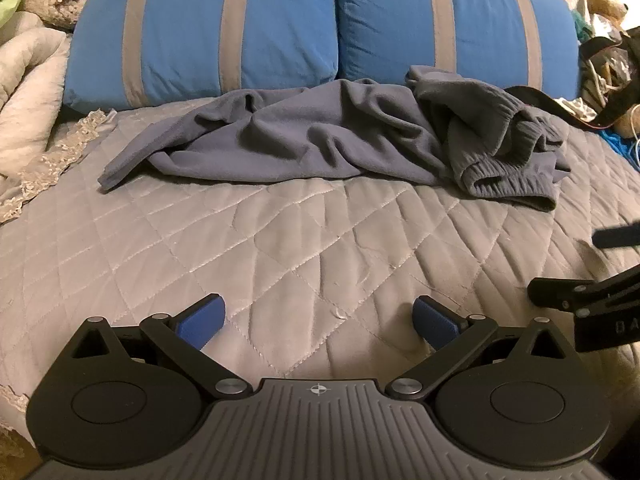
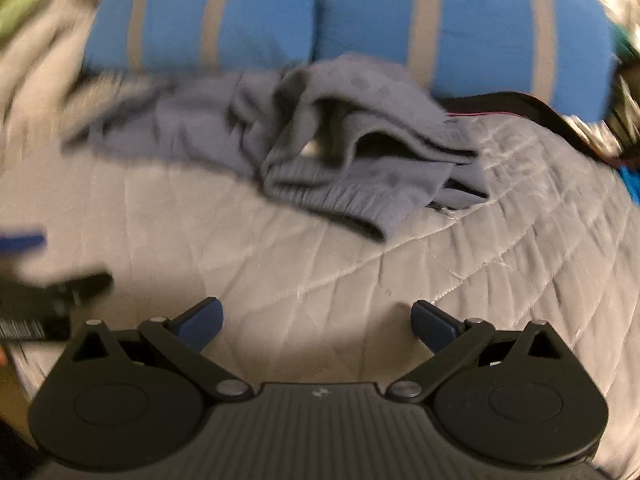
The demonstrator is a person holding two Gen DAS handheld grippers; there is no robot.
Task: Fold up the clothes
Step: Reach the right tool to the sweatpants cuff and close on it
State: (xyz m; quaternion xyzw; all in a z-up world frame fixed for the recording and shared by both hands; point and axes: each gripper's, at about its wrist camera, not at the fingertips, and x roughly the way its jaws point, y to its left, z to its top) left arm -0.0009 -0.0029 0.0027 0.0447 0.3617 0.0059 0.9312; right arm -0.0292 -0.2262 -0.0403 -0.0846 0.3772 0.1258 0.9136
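Note:
Grey sweatpants lie crumpled across the far part of a quilted grey bedspread, waistband at the right, a leg stretching left. They also show in the blurred right wrist view. My left gripper is open and empty, hovering over bare quilt well short of the pants. My right gripper is open and empty too, nearer the waistband. Part of the right gripper shows at the left view's right edge, and the left gripper at the right view's left edge.
Two blue pillows with grey stripes stand behind the pants. A bunched beige lace-edged blanket lies at the left. A black strap and clutter sit at the right edge of the bed.

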